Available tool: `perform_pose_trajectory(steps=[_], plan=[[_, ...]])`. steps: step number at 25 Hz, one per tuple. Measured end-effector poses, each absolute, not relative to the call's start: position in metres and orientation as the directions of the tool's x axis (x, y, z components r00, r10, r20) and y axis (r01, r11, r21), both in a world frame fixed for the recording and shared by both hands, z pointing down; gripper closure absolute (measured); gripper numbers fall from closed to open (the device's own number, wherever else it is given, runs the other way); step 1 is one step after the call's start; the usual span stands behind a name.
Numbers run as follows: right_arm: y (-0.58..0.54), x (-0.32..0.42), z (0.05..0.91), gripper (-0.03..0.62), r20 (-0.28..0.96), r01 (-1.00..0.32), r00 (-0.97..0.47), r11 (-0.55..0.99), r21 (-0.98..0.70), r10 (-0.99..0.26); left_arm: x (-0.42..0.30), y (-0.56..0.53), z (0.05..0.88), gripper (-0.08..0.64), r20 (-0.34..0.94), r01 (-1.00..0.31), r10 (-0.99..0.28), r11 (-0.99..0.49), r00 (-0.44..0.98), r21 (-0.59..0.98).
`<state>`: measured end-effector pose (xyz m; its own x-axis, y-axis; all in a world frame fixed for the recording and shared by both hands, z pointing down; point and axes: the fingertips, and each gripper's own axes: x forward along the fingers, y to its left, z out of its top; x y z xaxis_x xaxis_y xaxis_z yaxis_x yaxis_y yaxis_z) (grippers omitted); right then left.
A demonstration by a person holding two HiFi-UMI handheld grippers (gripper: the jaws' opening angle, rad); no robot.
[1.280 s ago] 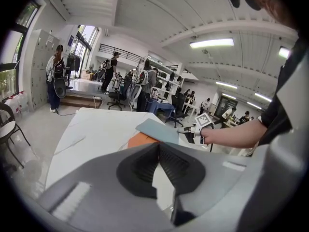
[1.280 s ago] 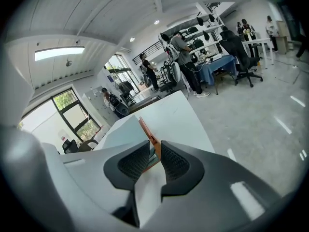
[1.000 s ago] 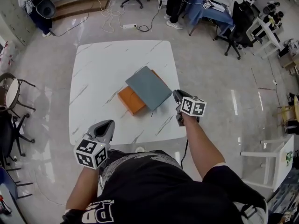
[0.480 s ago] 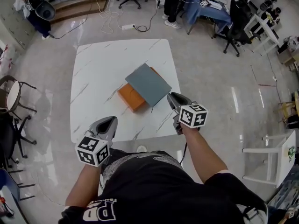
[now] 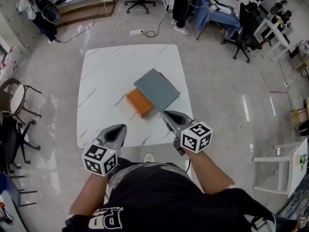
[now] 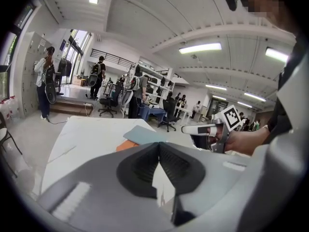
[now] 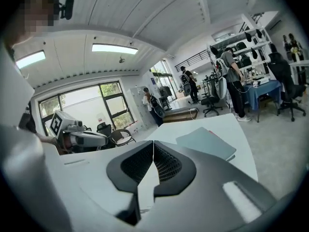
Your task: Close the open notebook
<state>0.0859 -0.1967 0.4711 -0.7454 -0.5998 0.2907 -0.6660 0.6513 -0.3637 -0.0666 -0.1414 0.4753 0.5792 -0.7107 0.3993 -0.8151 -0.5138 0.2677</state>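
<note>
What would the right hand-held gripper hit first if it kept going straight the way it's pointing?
Probably the bare white table, just beside the grey notebook: the right hand-held gripper lines up with that bare patch. Depth is unclear, so it might clip the notebook's corner.

One white marble-veined square bench [image 5: 101, 81] lies ahead of both pairs of jaws. On it, beyond the jaws: one flat grey rectangular notebook [image 5: 157, 89] and one orange rectangular book [image 5: 139, 103] beneath it.
</note>
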Motion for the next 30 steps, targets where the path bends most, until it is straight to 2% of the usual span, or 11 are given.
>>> perform_pose_trajectory(steps=[8, 22, 30], plan=[[-0.168, 0.063, 0.454, 0.592, 0.284, -0.627, -0.776, 0.738, -0.25, -0.563, -0.06, -0.134, 0.466, 0.502, 0.385, -0.808, -0.711, -0.536, 0.589, 0.245], [-0.145, 0.053, 0.487, 0.592, 0.363, -0.611, -0.774, 0.763, -0.212, -0.519, -0.066, -0.12, 0.479, 0.502, 0.411, -0.814, -0.704, -0.529, 0.579, 0.241], [-0.145, 0.053, 0.484, 0.592, 0.354, -0.6, -0.784, 0.769, -0.219, -0.511, -0.067, -0.121, 0.476, 0.502, 0.406, -0.816, -0.709, -0.526, 0.577, 0.24]])
